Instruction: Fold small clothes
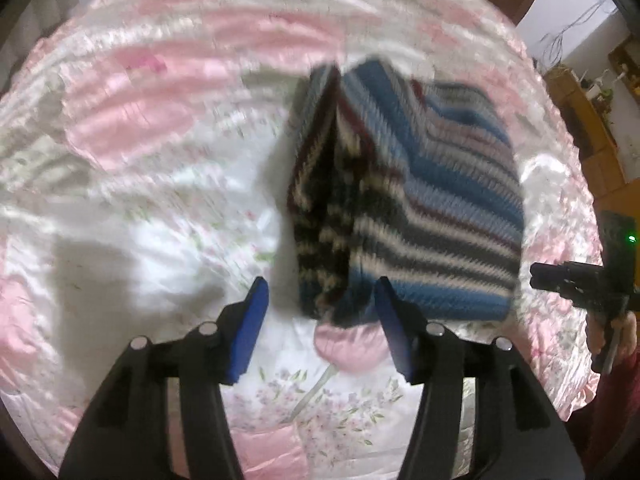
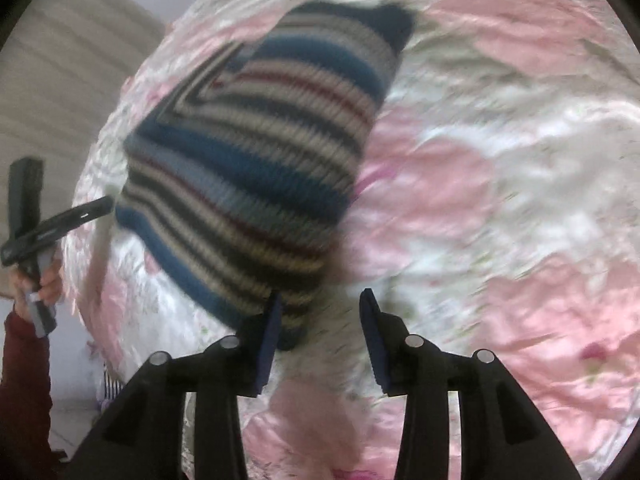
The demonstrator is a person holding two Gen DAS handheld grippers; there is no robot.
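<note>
A small knitted sweater (image 1: 420, 200) with blue, white, grey and dark red stripes lies folded on the bed; its left side shows doubled layers. My left gripper (image 1: 321, 284) is open just in front of the sweater's near edge, with its blue pads (image 1: 248, 332) apart. In the right wrist view the same sweater (image 2: 256, 176) fills the upper left. My right gripper (image 2: 320, 298) is open at the sweater's near corner, and its left pad (image 2: 270, 344) overlaps that corner. Both views are blurred by motion.
A shiny pink and white floral bedspread (image 1: 140, 200) covers the whole bed. The other gripper (image 1: 576, 284) shows at the right, held by a hand. A red sleeve (image 2: 24, 380) is at the lower left. Wooden furniture (image 1: 580, 120) stands beyond the bed.
</note>
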